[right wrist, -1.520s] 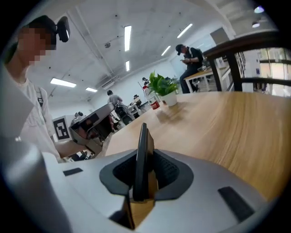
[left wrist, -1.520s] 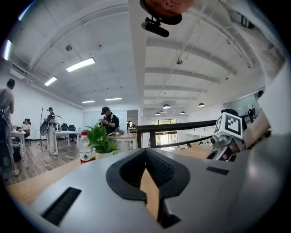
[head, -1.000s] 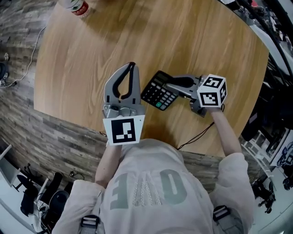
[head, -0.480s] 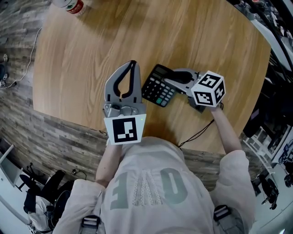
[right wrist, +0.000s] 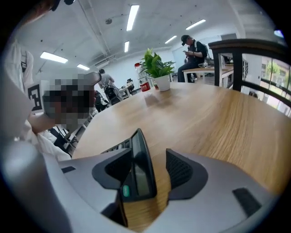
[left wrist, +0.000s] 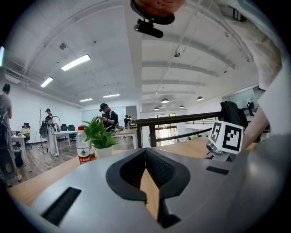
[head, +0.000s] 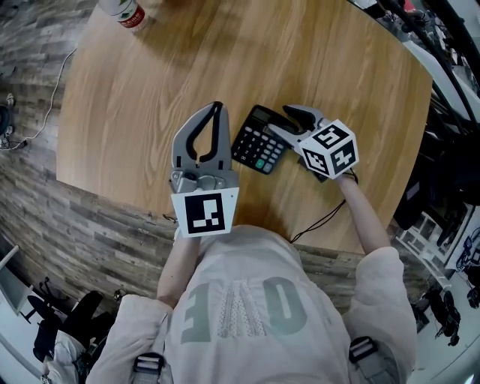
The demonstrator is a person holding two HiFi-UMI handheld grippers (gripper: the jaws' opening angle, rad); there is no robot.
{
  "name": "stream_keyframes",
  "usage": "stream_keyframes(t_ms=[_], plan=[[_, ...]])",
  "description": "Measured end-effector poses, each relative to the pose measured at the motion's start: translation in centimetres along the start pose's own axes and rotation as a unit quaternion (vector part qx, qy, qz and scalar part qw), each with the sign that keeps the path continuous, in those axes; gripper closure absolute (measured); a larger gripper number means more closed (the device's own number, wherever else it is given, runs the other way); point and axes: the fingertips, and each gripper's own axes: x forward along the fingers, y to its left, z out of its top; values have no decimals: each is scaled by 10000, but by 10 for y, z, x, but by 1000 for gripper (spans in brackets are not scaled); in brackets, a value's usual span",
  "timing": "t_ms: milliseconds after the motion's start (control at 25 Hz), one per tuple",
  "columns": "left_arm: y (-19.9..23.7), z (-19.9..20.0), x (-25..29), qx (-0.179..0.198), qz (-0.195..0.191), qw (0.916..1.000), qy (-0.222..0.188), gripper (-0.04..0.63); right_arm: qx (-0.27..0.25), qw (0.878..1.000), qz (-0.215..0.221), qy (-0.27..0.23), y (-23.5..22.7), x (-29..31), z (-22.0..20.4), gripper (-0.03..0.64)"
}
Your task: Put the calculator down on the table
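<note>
The black calculator [head: 259,148] lies on the wooden table [head: 225,60] just right of centre, keys up. Its display end [right wrist: 138,175] sits between the jaws of my right gripper [head: 281,120], which are opening. In the right gripper view the calculator leans against the left pad, and bare wood shows between it and the right pad [right wrist: 179,168]. My left gripper [head: 217,106] hovers just left of the calculator, its tips together with nothing between them [left wrist: 145,152].
A water bottle [head: 124,11] stands at the table's far left corner, beside a potted plant [left wrist: 100,136]. A thin black cable [head: 322,221] runs over the near table edge by my right arm. People stand at desks further back.
The right gripper's jaws have spread apart off the calculator and the gripper has rolled and tipped downward. The calculator has barely shifted. The left gripper has kept still.
</note>
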Motion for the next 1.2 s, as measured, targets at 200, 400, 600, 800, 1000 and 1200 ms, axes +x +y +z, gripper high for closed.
stream_keyframes(t_ms=[200,400,600,800,1000,1200], plan=[[1,20,-14,78,11,9995,-313,584,15,9865,-1553,-528,-24,-35,26,388],[2,40,-26,70,37,9975,-702,584,-182,9493,-2835,-1347,-31,-103,72,390],[-5,73,-50,147,-68,9937,-1113,584,-552,8863,-3888,-2456,12,-191,111,425],[-21,106,-77,417,-290,9876,-1486,584,-113,8108,-4523,-3713,75,-258,118,502],[-40,126,-98,394,-513,9830,-1718,584,378,7875,-4315,-4385,133,-276,93,571],[-55,136,-112,334,-652,9798,-1862,584,444,7867,-4289,-4418,157,-271,71,598]])
